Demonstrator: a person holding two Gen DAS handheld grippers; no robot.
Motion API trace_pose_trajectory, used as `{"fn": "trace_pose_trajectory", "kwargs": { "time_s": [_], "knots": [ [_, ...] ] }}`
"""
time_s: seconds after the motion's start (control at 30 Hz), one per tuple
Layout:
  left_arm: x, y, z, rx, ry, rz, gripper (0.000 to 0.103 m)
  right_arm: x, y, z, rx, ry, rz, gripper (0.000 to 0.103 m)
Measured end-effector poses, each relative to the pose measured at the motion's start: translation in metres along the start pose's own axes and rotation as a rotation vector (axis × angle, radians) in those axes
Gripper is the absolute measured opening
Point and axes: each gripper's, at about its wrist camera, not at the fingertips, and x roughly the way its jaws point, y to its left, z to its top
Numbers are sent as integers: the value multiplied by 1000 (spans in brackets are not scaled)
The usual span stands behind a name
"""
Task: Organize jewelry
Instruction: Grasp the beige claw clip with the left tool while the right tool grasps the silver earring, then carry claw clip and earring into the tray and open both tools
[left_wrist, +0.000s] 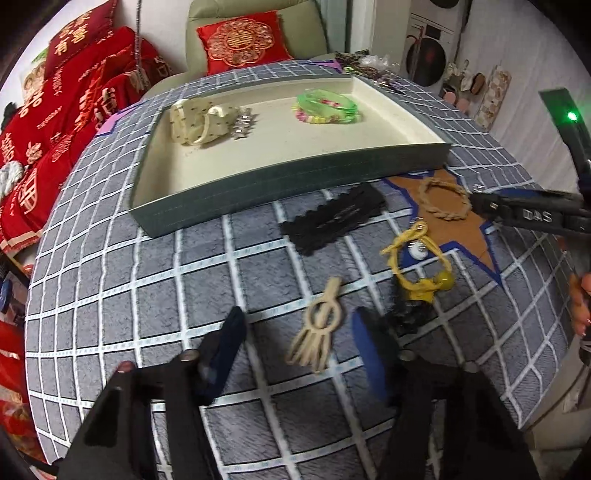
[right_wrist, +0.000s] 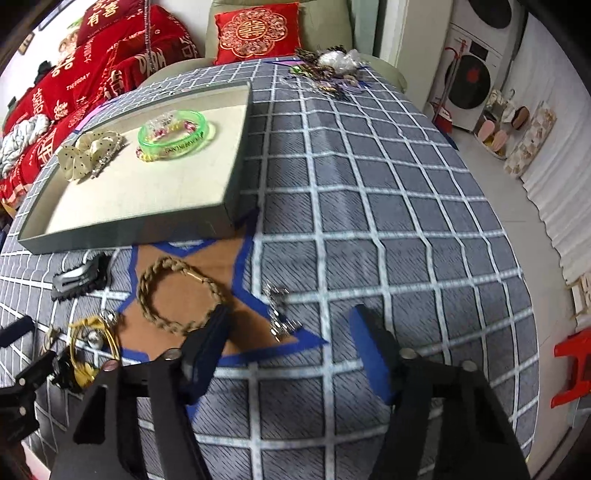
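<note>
A grey-green tray (left_wrist: 295, 177) with a cream floor holds a cream dotted bow (left_wrist: 199, 122), a silver clip (left_wrist: 242, 125) and green bangles (left_wrist: 328, 105); the tray also shows in the right wrist view (right_wrist: 129, 227). My left gripper (left_wrist: 299, 332) is open, its fingers either side of a cream hair clip (left_wrist: 319, 325) on the checked cloth. My right gripper (right_wrist: 290, 325) is open above a silver piece (right_wrist: 279, 310), next to a braided tan bracelet (right_wrist: 177, 295). A yellow cord piece (left_wrist: 421, 258) and a black clip (left_wrist: 332, 218) lie nearby.
A brown star patch with blue edge (right_wrist: 207, 258) lies under the bracelet. A heap of more jewelry (right_wrist: 328, 66) sits at the table's far edge. Red cushions (left_wrist: 74, 110) lie to the left. A red stool (right_wrist: 572, 373) stands at right.
</note>
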Motion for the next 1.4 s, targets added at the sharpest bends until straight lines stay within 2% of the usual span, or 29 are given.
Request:
{"fn": "trace_pose_trajectory", "kwargs": {
  "time_s": [0.07, 0.1, 0.2, 0.27, 0.3, 0.33, 0.37, 0.57, 0.77, 0.8, 0.9, 1.03, 1.2, 1.4],
  "knots": [
    [0, -5, 0, 16, 1, -8, 62, 1, 2, 3, 0, -2, 3, 63],
    [0, -6, 0, 22, 0, -15, 55, 0, 3, 3, 1, -2, 3, 61],
    [-2, -11, 0, 42, 1, -32, 41, -2, 8, 4, -15, -4, 9, 44],
    [-3, -15, -1, 53, -1, -39, 28, -2, 12, 4, -28, -2, 13, 30],
    [-3, -15, -1, 53, -1, -40, 28, -3, 13, 4, -33, -2, 14, 26],
    [-4, -15, -1, 49, -2, -45, 27, -3, 14, 3, -34, -3, 17, 17],
    [-5, -14, -2, 43, -3, -50, 27, -4, 14, 3, -34, -4, 18, 14],
    [-15, -6, -6, -15, -22, -70, 27, -11, 6, -5, 12, 0, 79, 12],
    [-32, 1, -8, -48, -62, -66, 27, -31, -1, -18, 50, -13, 145, 12],
    [-34, 2, -8, -53, -67, -66, 27, -35, -2, -20, 58, -17, 160, 8],
    [-42, 7, -9, -72, -82, -65, 27, -43, -4, -24, 75, -22, 188, 8],
    [-52, 13, -9, -90, -102, -49, 27, -52, -7, -28, 87, -36, 203, 8],
    [-63, 21, -5, -110, -118, -34, 27, -64, -14, -28, 133, -37, 259, 8],
    [-80, 32, 9, -131, -155, -27, 27, -82, -10, -14, 128, -67, 289, 8]
  ]
}}
